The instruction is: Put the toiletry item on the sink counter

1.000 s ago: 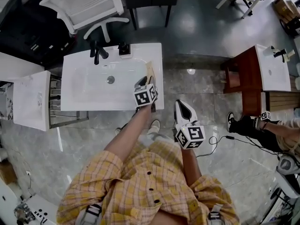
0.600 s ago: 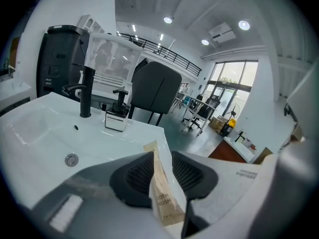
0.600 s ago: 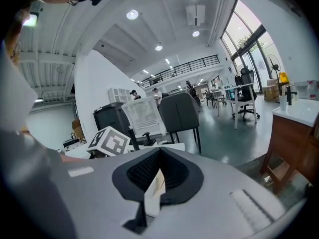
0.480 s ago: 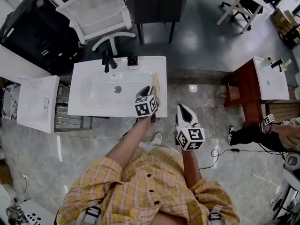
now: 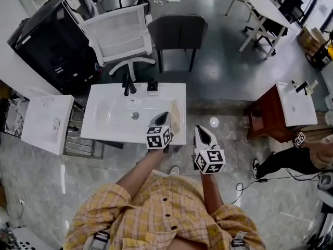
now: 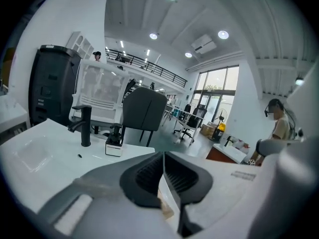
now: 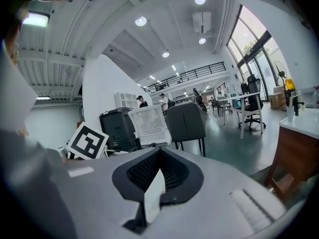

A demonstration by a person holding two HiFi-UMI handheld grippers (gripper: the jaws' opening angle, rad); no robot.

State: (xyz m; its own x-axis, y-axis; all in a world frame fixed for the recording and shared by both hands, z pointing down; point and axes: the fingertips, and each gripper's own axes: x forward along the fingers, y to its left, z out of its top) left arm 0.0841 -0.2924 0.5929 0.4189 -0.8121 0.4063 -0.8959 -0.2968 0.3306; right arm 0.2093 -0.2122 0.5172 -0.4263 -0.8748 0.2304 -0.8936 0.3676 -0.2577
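A flat tan toiletry packet lies on the right end of the white sink counter, apart from both grippers. My left gripper hovers at the counter's front right, just left of the packet. Its jaws are closing and their tips meet with nothing between them. The counter shows past its jaws, with the black faucet and a soap dispenser. My right gripper hangs over the floor beside the counter's right edge, shut and empty.
A black faucet and soap dispenser stand at the counter's back. Behind it are a white mesh chair and a grey chair. A second white basin sits left, a wooden sink stand right, with a person nearby.
The left gripper has drawn back off the tan packet and its jaws have come together. The head view has lifted, so more of the room behind the sink shows.
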